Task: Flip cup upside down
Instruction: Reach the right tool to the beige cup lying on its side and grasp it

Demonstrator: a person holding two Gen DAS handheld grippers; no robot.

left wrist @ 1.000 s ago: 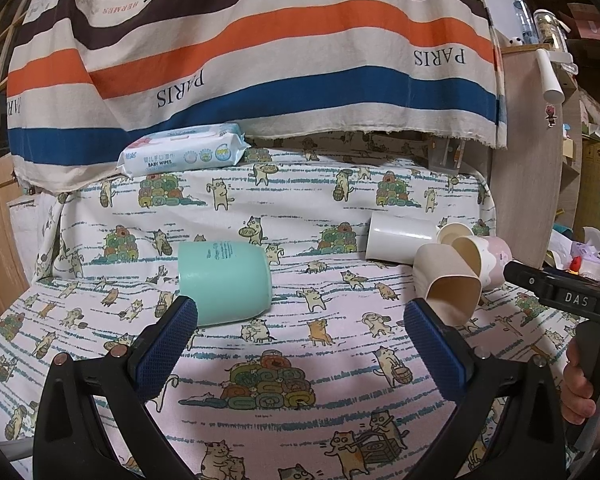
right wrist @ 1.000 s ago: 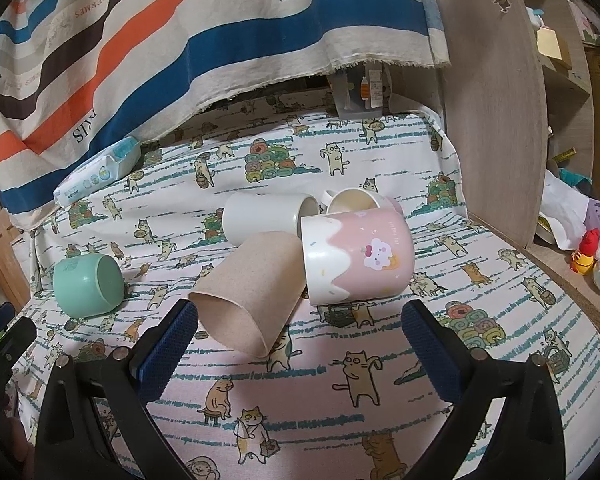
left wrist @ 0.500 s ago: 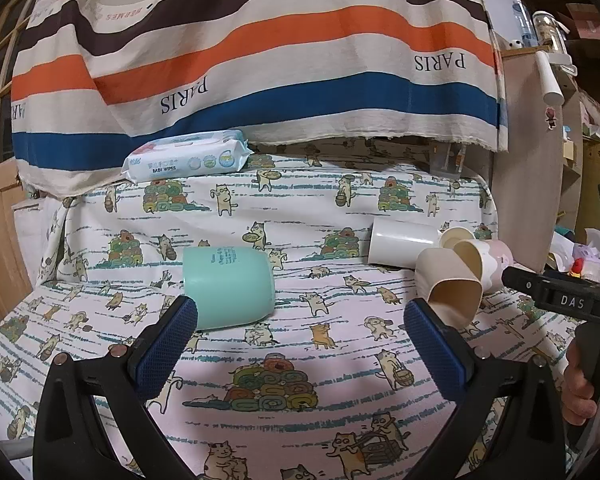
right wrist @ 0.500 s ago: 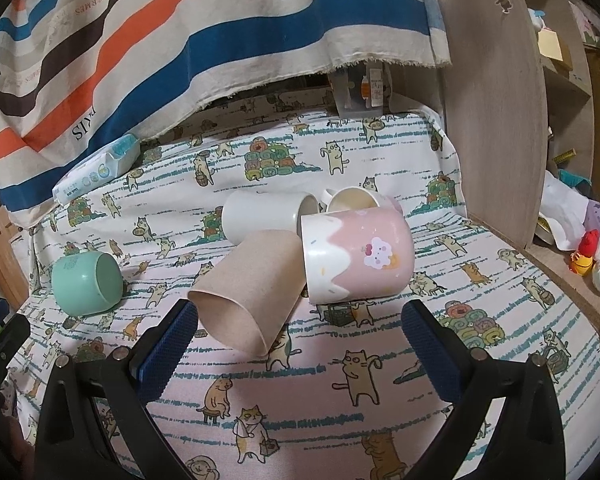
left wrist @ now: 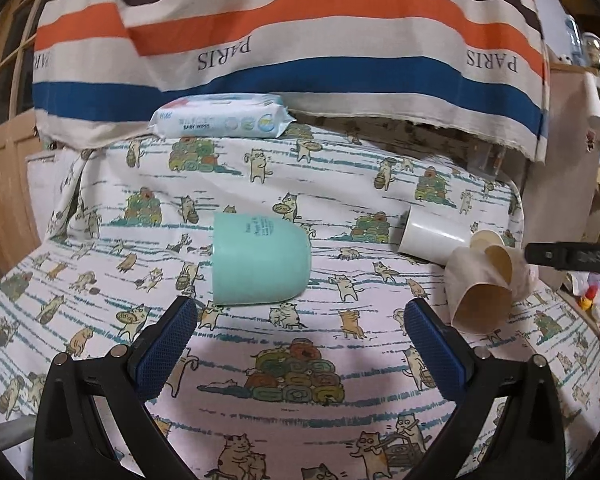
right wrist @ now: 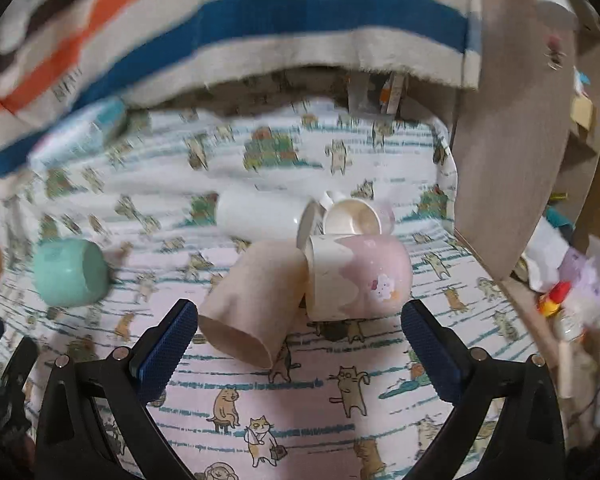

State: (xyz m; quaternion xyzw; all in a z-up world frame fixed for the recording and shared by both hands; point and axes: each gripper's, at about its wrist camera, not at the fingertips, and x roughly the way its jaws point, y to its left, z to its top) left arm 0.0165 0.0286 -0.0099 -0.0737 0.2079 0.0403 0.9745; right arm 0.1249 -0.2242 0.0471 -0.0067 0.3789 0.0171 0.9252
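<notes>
Both tools have pushed forward since a second ago: the green cup [left wrist: 260, 262] now looms larger in the left wrist view, and the right wrist view is smeared with motion blur as it closes on the cluster of cups.

That green cup lies on its side on the cat-print cloth [left wrist: 300, 368] covering the desk, just ahead of the left tool [left wrist: 300, 344] and a little toward its left finger, with its rounded base pointing right in that view. The left tool stands wide, holding nothing. The right tool [right wrist: 300, 344] is equally wide and empty, and the tan cup [right wrist: 252, 304] lies on its side just beyond it, mouth toward the camera, leaning against the pink mug [right wrist: 356, 276]. A white cup [right wrist: 260, 218] and a small cream mug [right wrist: 352, 220] lie behind them, and a pack of baby wipes [left wrist: 220, 118] sits at the back beneath the striped cloth [left wrist: 300, 40].

Which cup comes first cannot be told from here; the tan one looks the closest to a grasp. To do it well, the right tool should straddle the tan cup across its middle, close firmly enough that the smooth wall does not slip, lift it free of the pink mug before turning, then rotate until the mouth faces down and set it flat on the cloth. The soft fabric may let the rim rock, so a level release matters.
</notes>
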